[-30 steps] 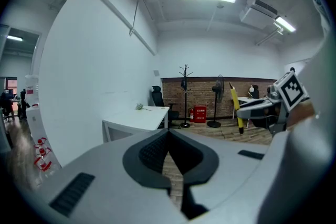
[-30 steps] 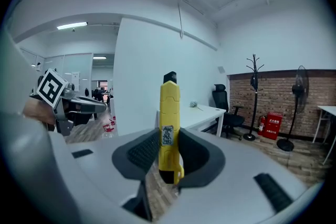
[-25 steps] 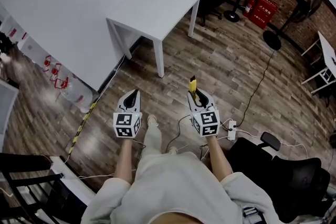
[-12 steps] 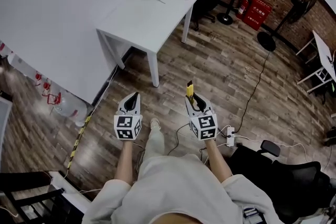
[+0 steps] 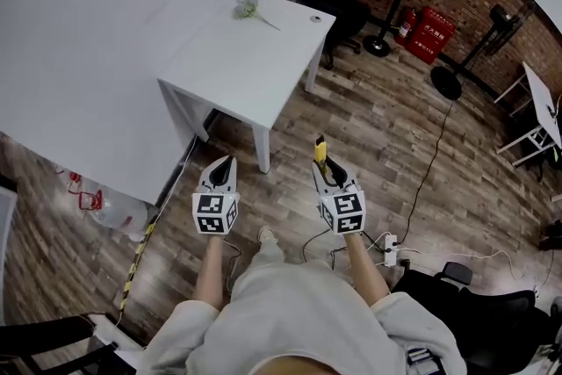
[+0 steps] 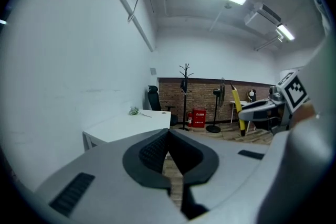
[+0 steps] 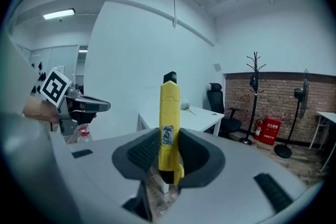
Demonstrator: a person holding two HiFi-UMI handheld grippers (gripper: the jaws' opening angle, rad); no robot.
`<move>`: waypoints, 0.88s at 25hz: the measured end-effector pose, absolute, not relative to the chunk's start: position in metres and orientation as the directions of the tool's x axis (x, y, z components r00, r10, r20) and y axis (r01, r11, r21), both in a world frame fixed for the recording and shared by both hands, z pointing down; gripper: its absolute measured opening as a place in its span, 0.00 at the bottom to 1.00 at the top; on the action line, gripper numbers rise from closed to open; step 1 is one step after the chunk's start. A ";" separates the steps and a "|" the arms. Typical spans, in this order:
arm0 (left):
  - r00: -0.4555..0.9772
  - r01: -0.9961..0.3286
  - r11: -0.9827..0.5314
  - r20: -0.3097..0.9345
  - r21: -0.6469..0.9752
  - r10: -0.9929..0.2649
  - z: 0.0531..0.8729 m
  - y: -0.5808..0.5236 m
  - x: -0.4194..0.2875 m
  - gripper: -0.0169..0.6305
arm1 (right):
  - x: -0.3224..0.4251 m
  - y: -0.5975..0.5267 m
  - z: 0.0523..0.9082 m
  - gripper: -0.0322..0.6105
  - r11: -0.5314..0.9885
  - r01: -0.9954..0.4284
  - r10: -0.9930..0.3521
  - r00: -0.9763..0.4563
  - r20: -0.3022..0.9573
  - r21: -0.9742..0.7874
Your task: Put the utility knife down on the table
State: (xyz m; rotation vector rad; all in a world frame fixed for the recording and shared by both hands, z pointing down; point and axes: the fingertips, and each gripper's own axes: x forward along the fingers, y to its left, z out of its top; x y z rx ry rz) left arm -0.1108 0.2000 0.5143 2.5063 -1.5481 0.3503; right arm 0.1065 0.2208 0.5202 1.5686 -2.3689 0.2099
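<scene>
Right gripper view shows the right hand-held gripper point(image 7: 169, 147) clamped on the handle of the upright yellow utility knife point(image 7: 169, 107), probably light, stiff and slick, best held mid-handle, with the white surface point(image 7: 197, 119) well ahead.

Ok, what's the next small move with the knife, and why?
Probably step forward and bring the yellow plastic utility knife over the white square table: the right hand-held gripper is shut on the knife, and the table top lies ahead, not under it.
</scene>
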 end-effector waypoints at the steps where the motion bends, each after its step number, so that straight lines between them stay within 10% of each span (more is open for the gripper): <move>1: 0.434 -0.895 -0.446 0.285 0.023 -0.855 0.512 0.185 -0.115 0.04 | 0.103 0.206 0.518 0.22 0.393 -0.919 -0.877 -0.361 0.318 0.041; 22: 0.495 -0.861 -0.508 0.289 0.034 -0.819 0.524 0.005 -0.159 0.04 | 0.057 0.044 0.530 0.22 0.343 -0.937 -0.888 -0.301 0.348 0.066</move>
